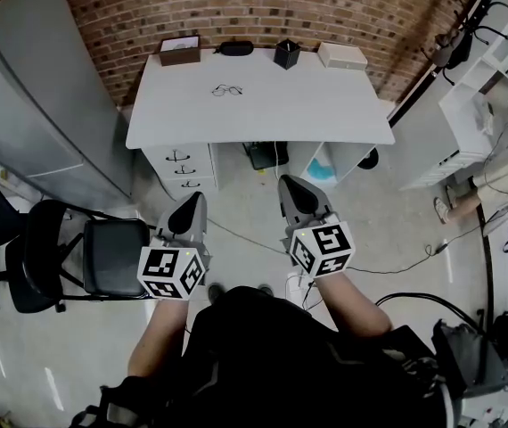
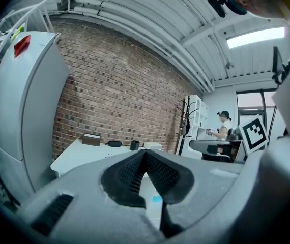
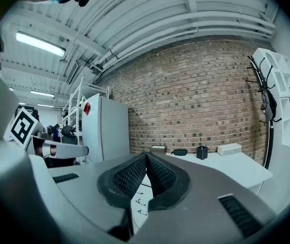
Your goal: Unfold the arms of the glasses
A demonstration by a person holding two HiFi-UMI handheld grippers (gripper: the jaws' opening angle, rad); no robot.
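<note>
A: Where are the glasses (image 1: 227, 89)?
B: On the white table (image 1: 325, 114), towards its far side, well apart from the left tool (image 1: 189, 210) and the right tool (image 1: 297, 194). The frame looks thin, so I'd judge it light and easily bent. Steady it at the bridge and ease each arm out near its hinge
A: And the tools?
B: Both closed tight, nothing between the jaws

Bright, even indoor light from ceiling strip lights (image 3: 40, 43). Soft shadow beneath the desk (image 1: 325, 105). Fisheye bending at every edge; both gripper views have black corners and mild blur up close.
</note>
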